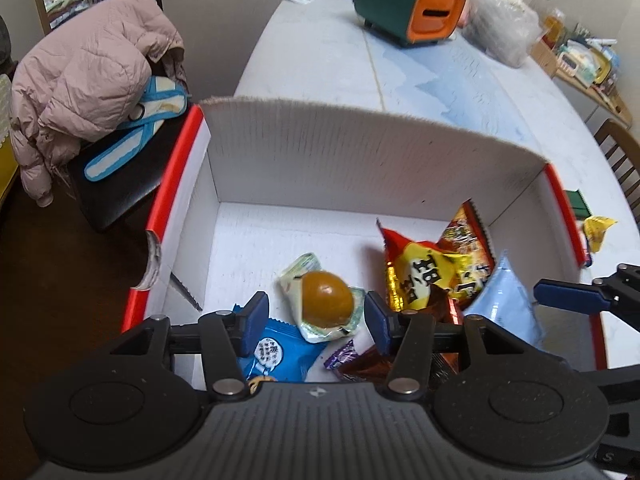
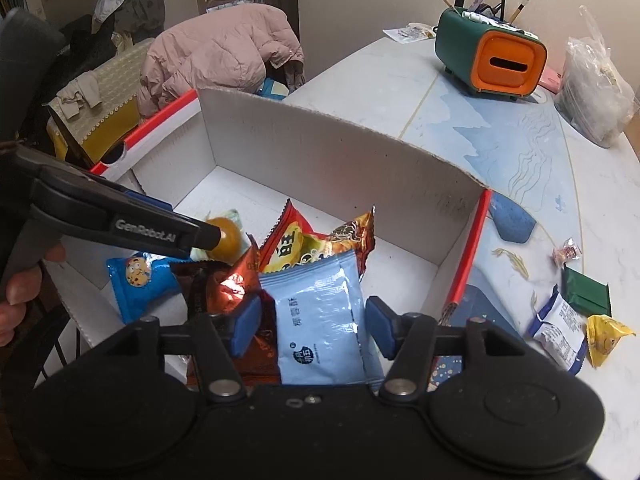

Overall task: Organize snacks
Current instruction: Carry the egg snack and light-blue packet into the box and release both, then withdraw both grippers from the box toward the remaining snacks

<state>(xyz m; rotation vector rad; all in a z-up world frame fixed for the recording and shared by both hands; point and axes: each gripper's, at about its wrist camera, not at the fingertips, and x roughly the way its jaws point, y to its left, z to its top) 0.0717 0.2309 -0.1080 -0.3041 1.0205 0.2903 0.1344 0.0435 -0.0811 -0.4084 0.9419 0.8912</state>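
Observation:
A white cardboard box [image 1: 360,152] [image 2: 320,148] with red edges holds a pile of snacks. My left gripper [image 1: 317,316] is open inside it, its pads either side of a brown egg packet [image 1: 326,300] [image 2: 226,240] without pressing it. My right gripper [image 2: 313,328] is open too, straddling a light blue packet [image 2: 320,320] [image 1: 504,300] that leans on the pile. A red-yellow packet [image 1: 424,276] [image 2: 288,252] and a blue cookie packet [image 1: 276,352] [image 2: 140,280] lie beside them. Each view shows a finger of the other gripper, the right one's [image 1: 568,296] and the left one's [image 2: 160,224].
Outside the box on the pale table [image 2: 520,152] lie a green packet [image 2: 586,292], a white-blue packet [image 2: 560,328], a yellow packet [image 2: 608,336] and a small candy [image 2: 568,254]. A green-orange organizer [image 2: 492,56] and plastic bag [image 2: 592,92] stand farther back. A pink jacket [image 1: 88,72] covers a chair.

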